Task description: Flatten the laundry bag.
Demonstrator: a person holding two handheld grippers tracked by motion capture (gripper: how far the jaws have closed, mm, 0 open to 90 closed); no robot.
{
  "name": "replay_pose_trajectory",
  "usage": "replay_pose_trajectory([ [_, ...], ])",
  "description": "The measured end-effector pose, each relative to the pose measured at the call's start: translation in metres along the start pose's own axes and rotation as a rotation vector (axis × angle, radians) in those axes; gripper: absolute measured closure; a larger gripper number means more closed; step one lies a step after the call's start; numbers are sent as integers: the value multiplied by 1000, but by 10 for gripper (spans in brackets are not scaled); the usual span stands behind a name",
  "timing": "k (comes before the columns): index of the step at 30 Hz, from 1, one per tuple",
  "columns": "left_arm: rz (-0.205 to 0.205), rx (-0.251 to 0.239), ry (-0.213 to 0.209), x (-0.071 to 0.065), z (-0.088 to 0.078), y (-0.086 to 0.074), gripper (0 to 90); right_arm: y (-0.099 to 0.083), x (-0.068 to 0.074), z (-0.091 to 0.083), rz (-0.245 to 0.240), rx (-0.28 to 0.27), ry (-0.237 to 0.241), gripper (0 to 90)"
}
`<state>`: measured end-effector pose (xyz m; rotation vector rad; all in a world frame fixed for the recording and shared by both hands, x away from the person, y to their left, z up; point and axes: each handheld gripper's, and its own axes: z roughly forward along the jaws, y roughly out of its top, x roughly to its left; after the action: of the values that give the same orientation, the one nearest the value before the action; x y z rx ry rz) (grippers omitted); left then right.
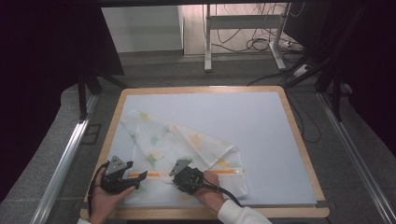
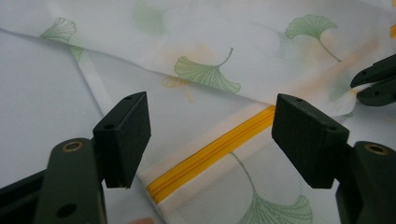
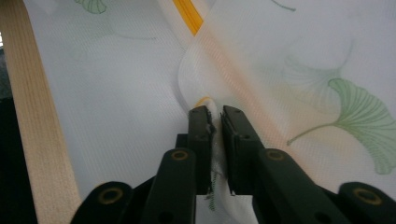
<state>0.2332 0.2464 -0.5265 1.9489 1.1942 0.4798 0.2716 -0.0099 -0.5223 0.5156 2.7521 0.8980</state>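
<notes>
A white mesh pouch (image 1: 180, 140) printed with green ginkgo leaves lies crumpled on the near left of the mat, its yellow zipper (image 1: 156, 175) running along the near side. My left gripper (image 1: 140, 177) rests at the zipper's left end. In the left gripper view, the left gripper (image 2: 210, 123) is open, its jaws straddling the zipper (image 2: 210, 151) without touching it. My right gripper (image 1: 173, 179) sits just to its right. It is shut (image 3: 215, 119) on a folded edge of the pouch fabric (image 3: 280, 70), near the zipper (image 3: 189, 16).
A pale blue mat (image 1: 252, 121) covers the wooden table (image 1: 299, 140). The table's near edge (image 3: 28, 121) runs close beside the right gripper. Beyond the far edge stand a desk frame and cables (image 1: 252, 42) on the floor.
</notes>
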Motion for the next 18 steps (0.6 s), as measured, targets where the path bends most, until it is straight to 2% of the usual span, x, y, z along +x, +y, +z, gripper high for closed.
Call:
replay_pose_trajectory([
  [2, 2, -9, -4, -1, -1, 1, 285, 0, -1, -2, 2, -10, 8, 849],
  [6, 5, -7, -7, -2, 0, 1, 285, 3, -13, -14, 43, -72, 17, 854],
  [9, 2, -9, -7, -1, -1, 0, 286, 4, -18, -20, 64, -92, 20, 856],
  [10, 0, -11, -6, -1, -1, 0, 286, 5, -22, -25, 75, -112, 17, 858],
  [14, 2, -13, -7, -2, -1, 0, 286, 6, -28, -34, 89, -136, 6, 860],
  [15, 3, -12, -7, -1, -1, 0, 286, 6, -34, -40, 105, -153, 5, 861],
  [18, 5, -9, -7, -1, -1, 0, 286, 5, -40, -45, 125, -170, -4, 861],
])
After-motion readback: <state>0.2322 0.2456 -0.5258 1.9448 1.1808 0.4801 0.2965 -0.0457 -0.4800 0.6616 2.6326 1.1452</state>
